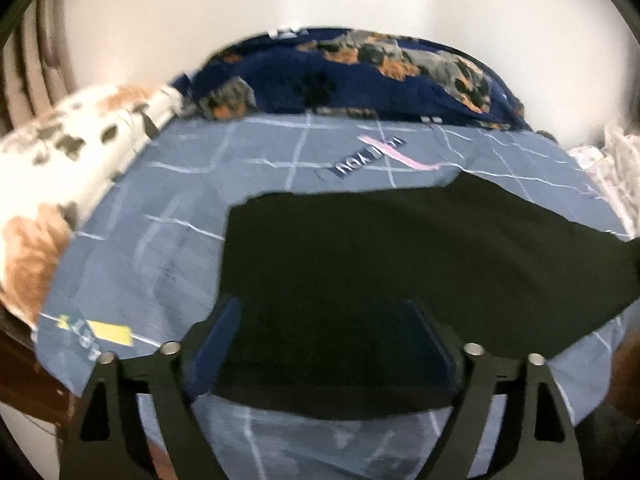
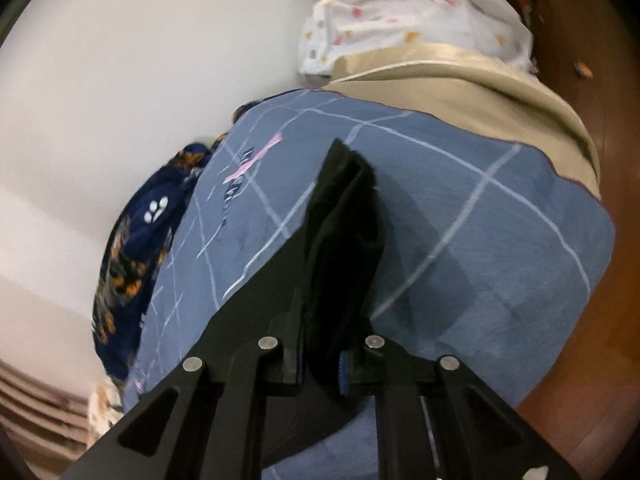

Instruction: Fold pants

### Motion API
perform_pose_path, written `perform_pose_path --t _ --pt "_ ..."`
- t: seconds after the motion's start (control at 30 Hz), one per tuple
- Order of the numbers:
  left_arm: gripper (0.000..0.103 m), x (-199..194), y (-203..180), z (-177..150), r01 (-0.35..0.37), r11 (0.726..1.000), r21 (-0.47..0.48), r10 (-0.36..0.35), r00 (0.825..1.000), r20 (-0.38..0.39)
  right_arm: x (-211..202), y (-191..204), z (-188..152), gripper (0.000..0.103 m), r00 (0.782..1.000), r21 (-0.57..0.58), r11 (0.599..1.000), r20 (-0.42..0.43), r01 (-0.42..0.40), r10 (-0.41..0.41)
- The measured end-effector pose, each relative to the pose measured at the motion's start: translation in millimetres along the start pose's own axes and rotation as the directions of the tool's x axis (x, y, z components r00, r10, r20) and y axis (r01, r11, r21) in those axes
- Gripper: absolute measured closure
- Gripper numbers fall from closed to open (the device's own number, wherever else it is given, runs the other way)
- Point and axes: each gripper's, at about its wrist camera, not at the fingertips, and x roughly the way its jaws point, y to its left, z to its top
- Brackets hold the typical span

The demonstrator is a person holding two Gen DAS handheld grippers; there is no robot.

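The black pants (image 1: pixel 400 264) lie flat on the blue checked bed sheet (image 1: pixel 160 220), stretching away rightward. Left tool (image 1: pixel 328 320) hangs spread wide over their near edge, empty; right tool (image 2: pixel 344 248) is clamped on a bunched fold of the pants, nearer for the fold.

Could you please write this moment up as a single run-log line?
step: fold pants | left gripper: jaws open over black pants | right gripper: jaws shut on pants fold | surface: blue checked sheet
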Motion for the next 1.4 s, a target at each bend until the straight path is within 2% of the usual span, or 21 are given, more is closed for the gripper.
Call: perform_pose_path --t 0.1,0.27,0.47,0.67,0.93,1.4 --pt "0.009 -1.3 -0.1 0.1 -0.003 1.000 0.006 0.003 1.000 0.006 -2.2 21.7 -4.4 0.091 1.000 -0.051 0.999 0.002 0.001 -0.001" --pt "0.009 5.2 3.6 -2.3 0.022 0.999 -0.030 -0.023 0.999 -0.033 -0.2 53.7 -17.8 0.091 1.000 -0.106 0.994 -0.018 -0.020 0.018" --pt "0.009 5.5 4.2 -4.9 0.025 0.998 -0.050 -0.028 0.998 -0.050 10.3 87.4 -46.2 0.091 0.995 -0.173 0.983 -0.083 -0.068 0.054" --pt "0.009 6.7 -2.1 -7.4 0.027 1.000 -0.013 -0.027 0.997 -0.071 30.0 117.3 -82.3 0.091 0.986 -0.244 0.965 -0.160 -0.094 0.055" --pt "0.009 10.2 -14.8 -9.5 0.006 0.999 0.045 -0.002 0.996 -0.093 42.1 128.3 -110.7 0.091 0.980 -0.292 0.953 -0.199 -0.086 0.027" --pt "0.009 13.1 -20.7 -11.8 -0.014 0.997 0.080 0.022 0.994 -0.103 40.7 157.4 -132.2 0.091 0.979 -0.402 0.911 -0.203 -0.093 0.010"
